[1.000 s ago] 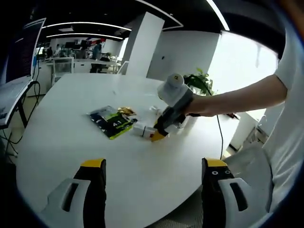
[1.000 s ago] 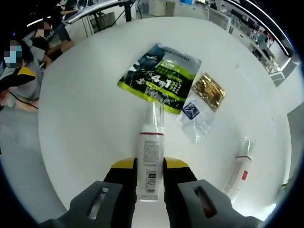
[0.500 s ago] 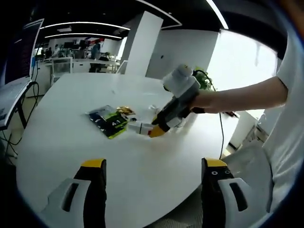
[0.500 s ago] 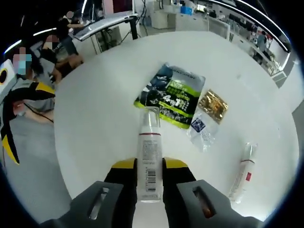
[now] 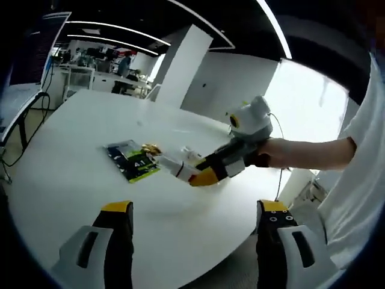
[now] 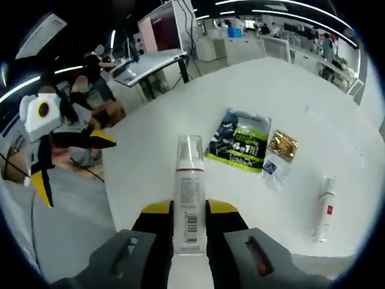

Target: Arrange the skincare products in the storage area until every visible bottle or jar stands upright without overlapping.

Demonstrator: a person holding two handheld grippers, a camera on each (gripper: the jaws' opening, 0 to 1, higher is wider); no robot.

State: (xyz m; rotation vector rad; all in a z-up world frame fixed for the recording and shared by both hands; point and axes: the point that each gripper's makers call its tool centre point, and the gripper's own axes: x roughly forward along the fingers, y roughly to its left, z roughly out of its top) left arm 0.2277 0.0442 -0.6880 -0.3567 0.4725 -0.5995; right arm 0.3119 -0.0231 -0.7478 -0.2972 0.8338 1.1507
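The right gripper (image 6: 189, 218) was clamped on the clear-capped pump bottle (image 6: 189, 195) (left gripper (image 5: 191, 217) apart, idle), which I judged needed tipping base-down onto bare white table (image 6: 144, 144).

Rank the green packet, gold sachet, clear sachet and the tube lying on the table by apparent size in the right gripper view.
1. green packet, plainly largest.
2. tube.
3. gold sachet and clear sachet: alike, too close to rank.
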